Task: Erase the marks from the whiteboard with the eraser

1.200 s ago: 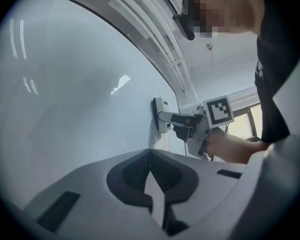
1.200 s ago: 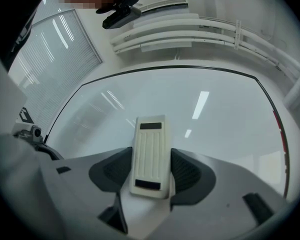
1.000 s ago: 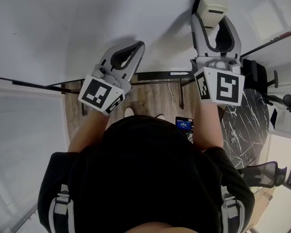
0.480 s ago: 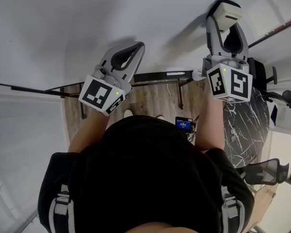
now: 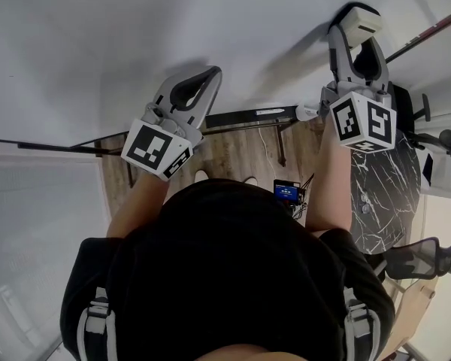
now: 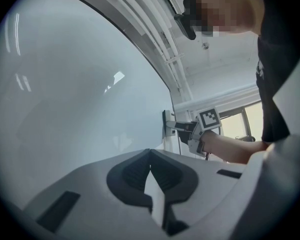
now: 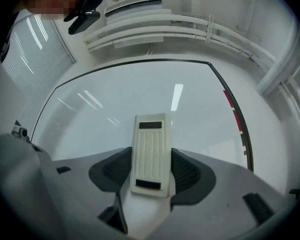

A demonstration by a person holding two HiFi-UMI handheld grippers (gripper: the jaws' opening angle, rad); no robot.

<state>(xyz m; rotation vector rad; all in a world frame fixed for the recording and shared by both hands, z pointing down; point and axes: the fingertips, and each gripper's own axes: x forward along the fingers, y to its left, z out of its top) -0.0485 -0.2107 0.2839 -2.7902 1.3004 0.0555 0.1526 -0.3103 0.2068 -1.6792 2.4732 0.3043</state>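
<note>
A large whiteboard (image 5: 135,36) fills the upper head view, and its surface shows no marks there. My right gripper (image 5: 358,36) is shut on a cream eraser (image 5: 360,21) and holds it against the board near the board's right edge. In the right gripper view the eraser (image 7: 151,154) stands upright between the jaws, with the whiteboard (image 7: 115,109) behind it. My left gripper (image 5: 208,77) is shut with nothing in it and rests close to the board's lower edge. In the left gripper view its jaws meet at the tips (image 6: 150,151).
The board's dark frame and tray rail (image 5: 248,116) run along its lower edge. Below are a wooden floor (image 5: 233,153), a black marble table (image 5: 379,194) at the right and an office chair (image 5: 413,258). A red strip (image 7: 234,111) lies by the board's right frame.
My right gripper has carried the eraser to the right and slightly up across the board. The left gripper has stayed in place.
</note>
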